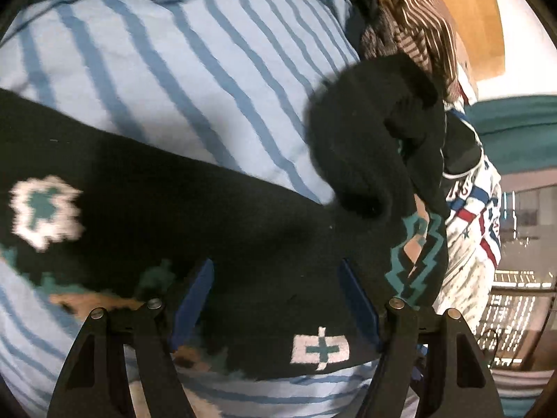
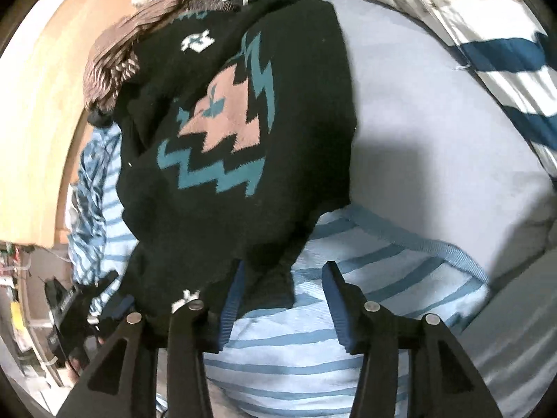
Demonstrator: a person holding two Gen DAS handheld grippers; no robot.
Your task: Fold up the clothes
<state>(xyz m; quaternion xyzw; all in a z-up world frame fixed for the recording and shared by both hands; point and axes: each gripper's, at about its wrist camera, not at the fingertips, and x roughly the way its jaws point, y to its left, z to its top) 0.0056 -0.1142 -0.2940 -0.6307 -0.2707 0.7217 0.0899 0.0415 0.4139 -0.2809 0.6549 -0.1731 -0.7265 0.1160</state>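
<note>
A black knit sweater [image 1: 209, 216] with teal, pink and white patterns lies across a light-blue striped garment [image 1: 181, 69]. My left gripper [image 1: 276, 271] is open, its blue pads on either side of the sweater's fabric near a white cross motif [image 1: 320, 348]. In the right wrist view the sweater [image 2: 236, 139] is bunched up in a heap, its pink and teal motif facing me. My right gripper [image 2: 283, 271] is open, with the sweater's lower edge at its left pad and the striped garment [image 2: 348, 313] under it. The left gripper [image 2: 76, 310] shows at the lower left.
A brown-and-white striped garment [image 1: 417, 21] and a white garment with red and blue stripes [image 1: 480, 216] lie at the right. A pale grey cushion [image 2: 435, 132] sits behind the sweater. A wooden board [image 2: 45, 104] borders the left. A white and blue striped cloth [image 2: 504, 52] lies at the upper right.
</note>
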